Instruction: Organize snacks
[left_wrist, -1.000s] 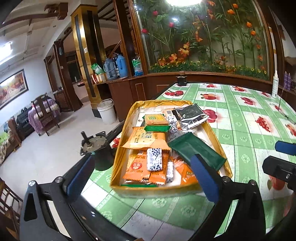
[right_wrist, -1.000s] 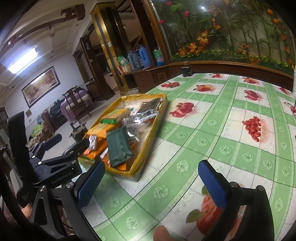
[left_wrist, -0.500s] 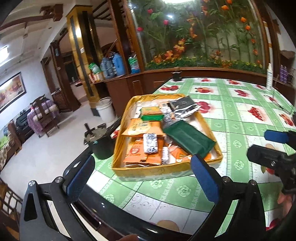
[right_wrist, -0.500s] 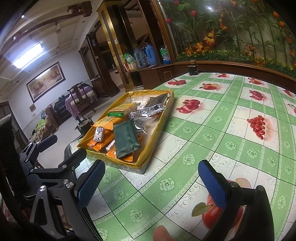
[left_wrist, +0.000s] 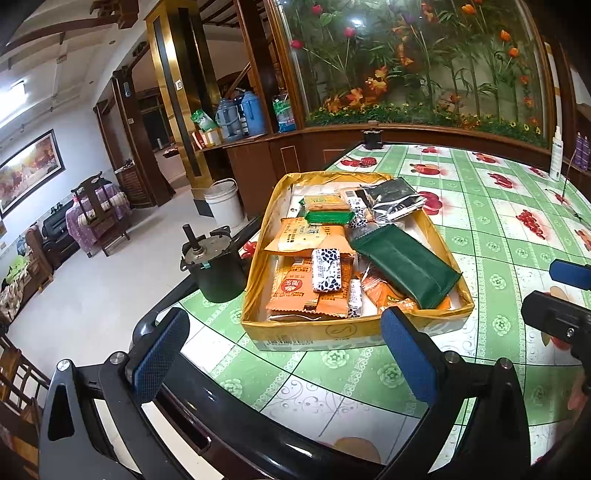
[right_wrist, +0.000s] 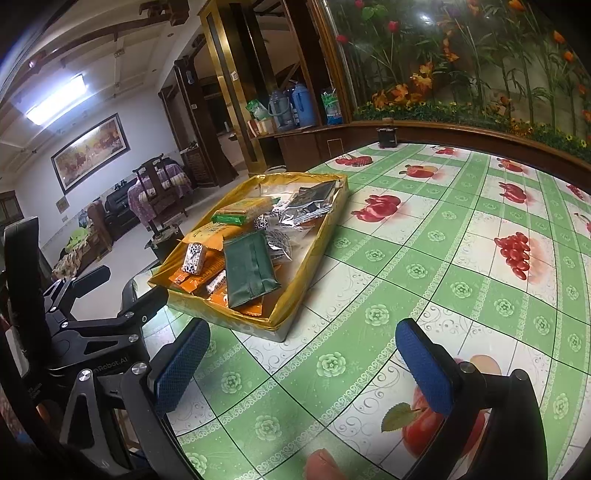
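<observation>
A table (left_wrist: 498, 229) covered in a green-and-white fruit-print cloth carries a shallow yellow tray (left_wrist: 332, 332) of snack packets just ahead of the left fingers (left_wrist: 406, 354). A dark motor-like can (left_wrist: 214, 269) stands beside the tray, ahead of the left-hand pad.

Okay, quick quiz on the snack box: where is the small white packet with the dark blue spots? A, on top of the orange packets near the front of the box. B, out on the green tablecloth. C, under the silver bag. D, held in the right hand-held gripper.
A: the white spotted packet lies on the orange packets inside the yellow box.
</observation>
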